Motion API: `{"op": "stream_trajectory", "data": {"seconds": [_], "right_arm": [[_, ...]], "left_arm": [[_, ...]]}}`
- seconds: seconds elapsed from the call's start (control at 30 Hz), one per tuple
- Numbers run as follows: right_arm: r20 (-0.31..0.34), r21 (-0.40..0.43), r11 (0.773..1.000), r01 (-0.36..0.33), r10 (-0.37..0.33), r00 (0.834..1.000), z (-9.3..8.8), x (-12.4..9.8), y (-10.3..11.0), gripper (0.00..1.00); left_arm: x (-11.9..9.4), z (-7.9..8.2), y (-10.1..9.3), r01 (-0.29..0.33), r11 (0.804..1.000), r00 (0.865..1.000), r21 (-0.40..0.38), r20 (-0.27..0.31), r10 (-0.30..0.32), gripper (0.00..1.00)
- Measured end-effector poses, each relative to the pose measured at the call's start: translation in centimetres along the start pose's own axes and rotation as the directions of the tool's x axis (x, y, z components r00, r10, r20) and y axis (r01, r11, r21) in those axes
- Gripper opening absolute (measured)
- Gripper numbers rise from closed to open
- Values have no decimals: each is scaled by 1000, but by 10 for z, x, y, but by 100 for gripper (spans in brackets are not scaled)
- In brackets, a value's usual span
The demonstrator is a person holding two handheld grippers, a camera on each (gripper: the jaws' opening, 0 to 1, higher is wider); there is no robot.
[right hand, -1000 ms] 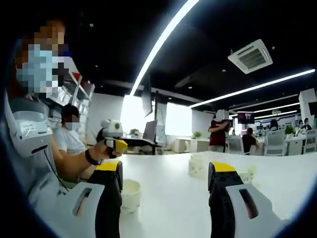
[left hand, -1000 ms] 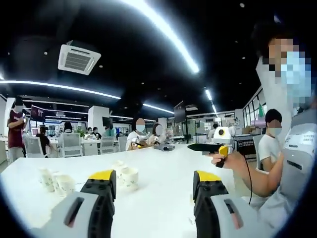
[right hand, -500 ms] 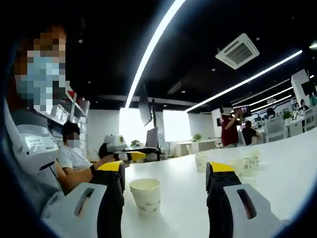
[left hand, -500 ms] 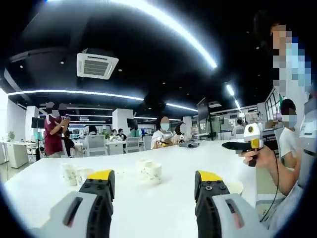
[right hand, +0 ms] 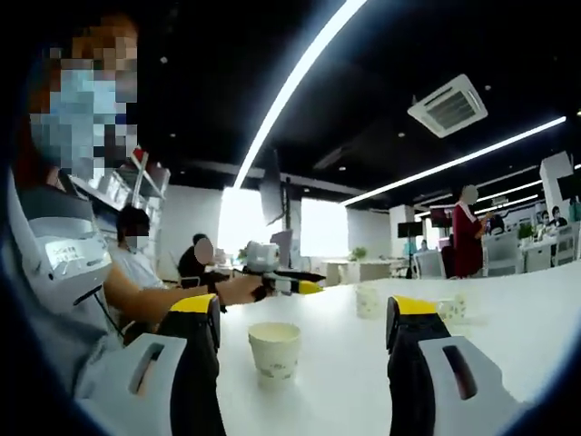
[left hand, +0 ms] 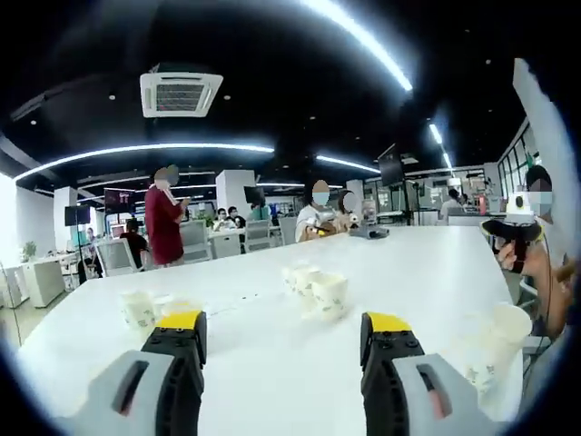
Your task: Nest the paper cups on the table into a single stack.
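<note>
Standing upright and apart on a white table (left hand: 272, 363), the paper cups wait to be nested: one lone cup (right hand: 274, 350) sits mouth-up between the wide-spread, empty jaws of the right gripper (right hand: 304, 313) in the right gripper view, near enough to look like the likely first pick. Farther along the tabletop, a small cluster of cups (left hand: 320, 288) stands close together near the middle, while another pair (left hand: 145, 309) rests toward the far left edge in the left gripper view, and one more cup (left hand: 497, 341) shows at the right, near the table's edge. The left gripper (left hand: 281, 331) is likewise parted wide and carries nothing, its yellow-tipped jaws aimed at the cluster from well back, a posture that reads as lining up rather than grasping. In the right gripper view the person's hand (right hand: 238, 289) holds that left gripper out over the table, beyond the lone cup. No stack has been started, judging by the scattered cups. Nothing lies on the surface between either tool and its nearest cup, so the approach looks unobstructed; the tight spacing of the clustered cups may make singling one out awkward. Beyond the table, seated people (left hand: 318, 211) work at a laptop, a standing person in red (left hand: 166, 222) faces away, and a ceiling air-conditioning vent (left hand: 180, 93) hangs overhead.
</note>
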State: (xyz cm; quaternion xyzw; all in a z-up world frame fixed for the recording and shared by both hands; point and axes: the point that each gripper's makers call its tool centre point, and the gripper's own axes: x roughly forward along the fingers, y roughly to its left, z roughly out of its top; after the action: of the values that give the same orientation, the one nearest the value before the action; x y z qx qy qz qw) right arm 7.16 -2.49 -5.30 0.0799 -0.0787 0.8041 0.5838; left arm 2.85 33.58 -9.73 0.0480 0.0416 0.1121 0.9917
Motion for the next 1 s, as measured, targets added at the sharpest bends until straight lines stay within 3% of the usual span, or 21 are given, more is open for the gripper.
{"op": "stream_trajectory", "data": {"seconds": [0.2, 0.43, 0.53, 0.7, 0.77, 1.0], "right_arm": [[6, -20, 1000, 22, -22, 1000, 11, -6, 1, 76], [-22, -20, 999, 41, -41, 999, 5, -6, -2, 80], [-30, -17, 999, 51, -51, 998, 2, -6, -5, 80], [-33, -21, 998, 53, -54, 998, 1, -5, -6, 80], [-35, -23, 998, 53, -53, 998, 2, -5, -5, 80], [-44, -26, 999, 47, -48, 998, 0, -4, -6, 79]], "left_arm": [[36, -34, 47, -101, 995, 991, -22, -93, 98, 77], [75, -53, 79, -144, 990, 978, -8, -156, 141, 77], [85, -58, 84, -167, 985, 970, 33, -174, 170, 77], [92, -59, 89, -217, 976, 962, 26, -161, 218, 77], [101, -61, 100, -246, 969, 955, 31, -161, 247, 76], [105, -73, 111, -288, 958, 942, -17, -188, 280, 69]]}}
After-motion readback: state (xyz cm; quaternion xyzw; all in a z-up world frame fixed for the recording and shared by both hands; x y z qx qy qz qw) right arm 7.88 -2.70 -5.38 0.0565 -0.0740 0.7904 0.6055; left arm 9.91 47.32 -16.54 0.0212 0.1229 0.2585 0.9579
